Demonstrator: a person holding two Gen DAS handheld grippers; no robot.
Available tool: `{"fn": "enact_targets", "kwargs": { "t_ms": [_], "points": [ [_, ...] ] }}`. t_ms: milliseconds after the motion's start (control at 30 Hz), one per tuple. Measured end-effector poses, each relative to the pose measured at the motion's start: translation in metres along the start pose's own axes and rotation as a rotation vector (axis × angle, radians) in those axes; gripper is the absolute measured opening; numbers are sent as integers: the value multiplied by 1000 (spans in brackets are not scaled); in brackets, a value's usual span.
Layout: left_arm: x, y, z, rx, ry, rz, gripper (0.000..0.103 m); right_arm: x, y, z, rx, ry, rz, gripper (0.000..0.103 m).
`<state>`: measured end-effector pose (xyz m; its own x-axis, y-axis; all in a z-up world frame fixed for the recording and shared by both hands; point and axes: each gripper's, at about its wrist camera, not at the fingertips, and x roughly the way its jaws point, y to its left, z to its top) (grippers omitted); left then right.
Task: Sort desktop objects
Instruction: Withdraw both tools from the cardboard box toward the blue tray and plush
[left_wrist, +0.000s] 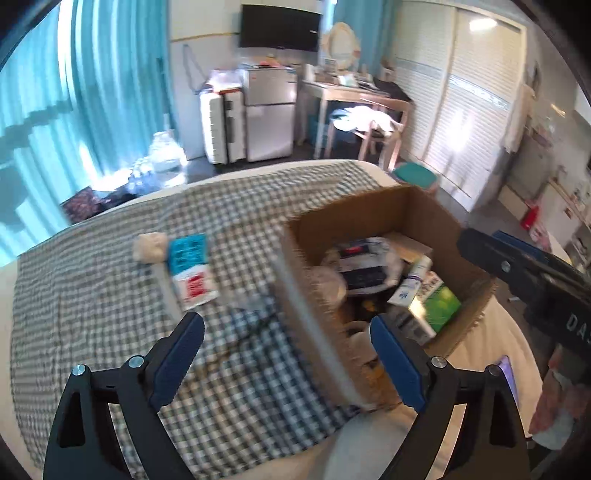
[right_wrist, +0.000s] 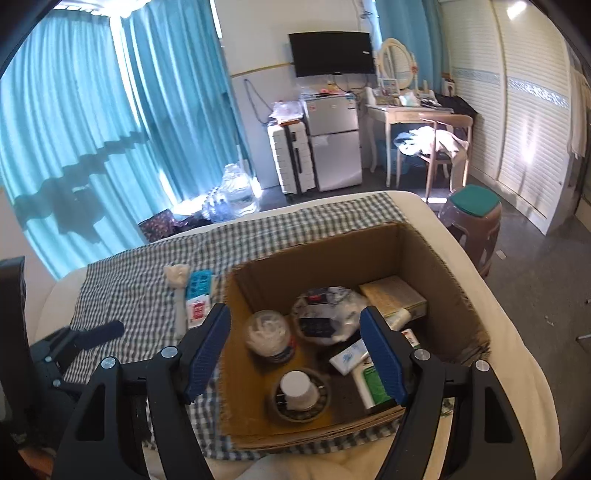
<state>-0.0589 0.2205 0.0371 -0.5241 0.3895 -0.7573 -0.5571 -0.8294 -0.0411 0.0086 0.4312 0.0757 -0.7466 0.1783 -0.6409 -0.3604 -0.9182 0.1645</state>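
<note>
An open cardboard box (right_wrist: 332, 254) stands on the checked cloth (right_wrist: 122, 288). Inside lie a jar of cotton swabs (right_wrist: 269, 336), a tape roll with a white cap in it (right_wrist: 299, 391), a plastic-wrapped pack (right_wrist: 325, 317), a beige carton (right_wrist: 391, 295) and a green box (left_wrist: 441, 304). My right gripper (right_wrist: 295, 310) hangs open over the box, with nothing between its fingers. My left gripper (left_wrist: 287, 319) is open too, straddling the blurred left wall of the box (left_wrist: 314, 325) without pressing on it. A blue, white and red packet (left_wrist: 188, 269) and a crumpled white wad (left_wrist: 149, 247) lie on the cloth left of the box.
The cloth covers a white bed (right_wrist: 517, 354). A teal-topped stool (right_wrist: 474, 221) stands beyond its far right corner. Further back are a suitcase (right_wrist: 291, 158), a small fridge (right_wrist: 334, 144), a desk with a chair (right_wrist: 439, 140), water bottles (right_wrist: 236, 192) and teal curtains (right_wrist: 92, 129).
</note>
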Motion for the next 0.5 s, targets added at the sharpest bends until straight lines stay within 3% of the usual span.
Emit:
{"fn": "enact_targets", "kwargs": {
  "t_ms": [267,333,433,500],
  "points": [
    [-45,88,-18,-151,-74,205,102,-17,83,-17,-91,-60,124,74],
    [-51,109,-26,-189,-79,251,103,-16,98,-23,-103,-68,147,78],
    [-48,134,-41,-237,-60,312,103,-5,122,-36,-140,-37,216,78],
    [-42,145,-51,-263,-43,341,103,8,136,-48,-174,0,216,78]
  ]
}}
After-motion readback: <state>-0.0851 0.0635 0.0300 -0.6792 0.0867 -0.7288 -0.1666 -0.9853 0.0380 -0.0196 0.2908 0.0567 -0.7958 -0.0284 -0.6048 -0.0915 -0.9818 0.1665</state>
